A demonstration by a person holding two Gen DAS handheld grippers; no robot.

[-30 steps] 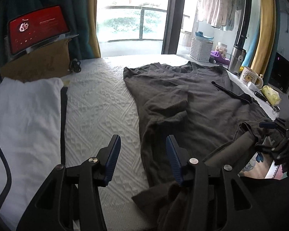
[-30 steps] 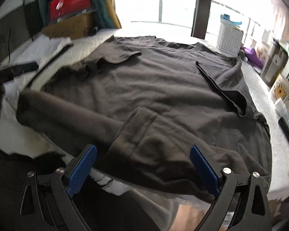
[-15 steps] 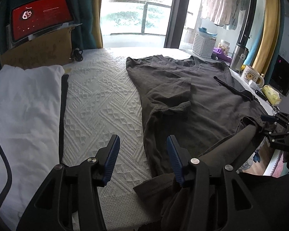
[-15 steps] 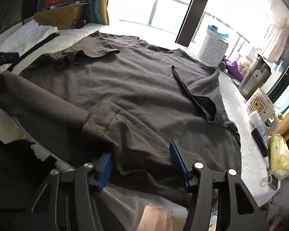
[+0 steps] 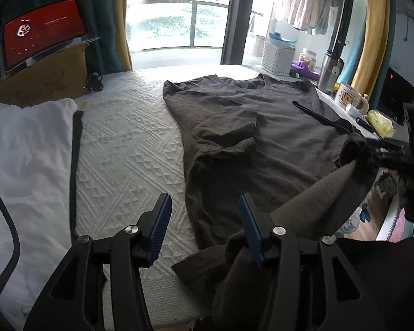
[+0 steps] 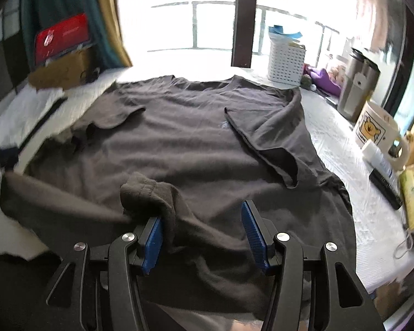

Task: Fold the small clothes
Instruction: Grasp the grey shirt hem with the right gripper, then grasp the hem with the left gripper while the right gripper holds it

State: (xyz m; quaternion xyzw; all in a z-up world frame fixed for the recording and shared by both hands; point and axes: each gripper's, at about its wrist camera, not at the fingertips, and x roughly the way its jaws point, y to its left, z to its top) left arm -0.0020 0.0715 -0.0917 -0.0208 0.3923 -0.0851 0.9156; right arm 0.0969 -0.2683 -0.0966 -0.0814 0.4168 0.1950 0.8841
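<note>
Between right gripper (image 6: 204, 234) fingers: bunched T-shirt (image 6: 179, 143) hem, jaws just narrowed, grip uncertain. Left gripper (image 5: 204, 229) half open, empty; shirt's long axis toward window.

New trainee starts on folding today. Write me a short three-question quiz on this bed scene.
1. True or false: both sleeves of the shirt lie folded in onto its body.
2. The basket behind the shirt is: A white, B red, C green.
3. What animal is pictured on the mug?

Key: 1 true. 2 A. 3 a bear.
</note>
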